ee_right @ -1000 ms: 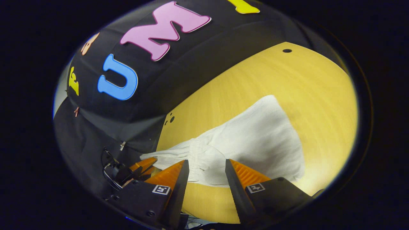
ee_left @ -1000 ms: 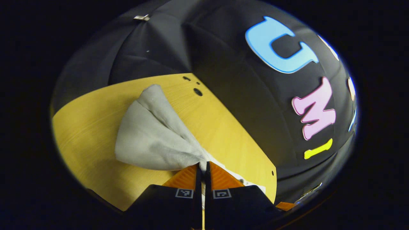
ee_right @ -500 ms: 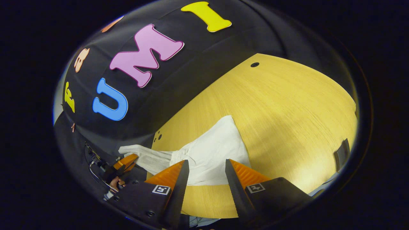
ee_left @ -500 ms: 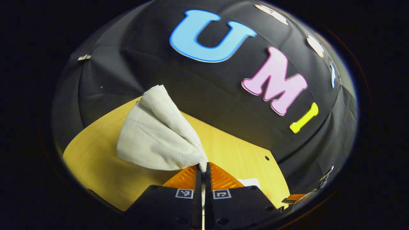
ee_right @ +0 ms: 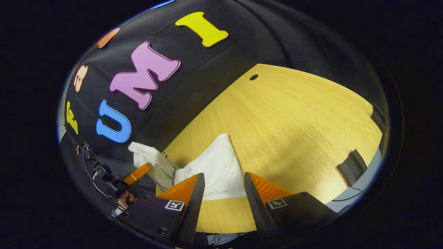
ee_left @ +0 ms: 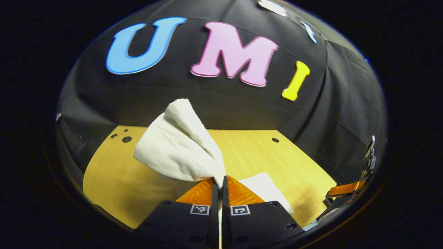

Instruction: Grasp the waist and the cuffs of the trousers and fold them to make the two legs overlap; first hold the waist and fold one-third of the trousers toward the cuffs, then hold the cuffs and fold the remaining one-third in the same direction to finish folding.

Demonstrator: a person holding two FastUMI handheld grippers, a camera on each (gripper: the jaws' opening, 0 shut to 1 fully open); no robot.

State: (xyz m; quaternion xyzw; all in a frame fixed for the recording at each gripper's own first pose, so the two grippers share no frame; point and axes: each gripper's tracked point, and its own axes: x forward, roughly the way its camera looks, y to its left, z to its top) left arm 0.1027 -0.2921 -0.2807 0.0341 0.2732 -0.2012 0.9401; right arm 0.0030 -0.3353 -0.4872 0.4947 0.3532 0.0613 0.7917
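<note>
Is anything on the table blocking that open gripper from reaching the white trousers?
Nothing visible does. The right gripper is open, and between its fingers lie only bare wooden table and the trousers just ahead. The left gripper is shut on a lifted part of the trousers.

worktop (ee_right: 294,114): yellow wood grain, small round holes near its far edge | on it: white trousers (ee_right: 216,169), partly lying flat
</note>
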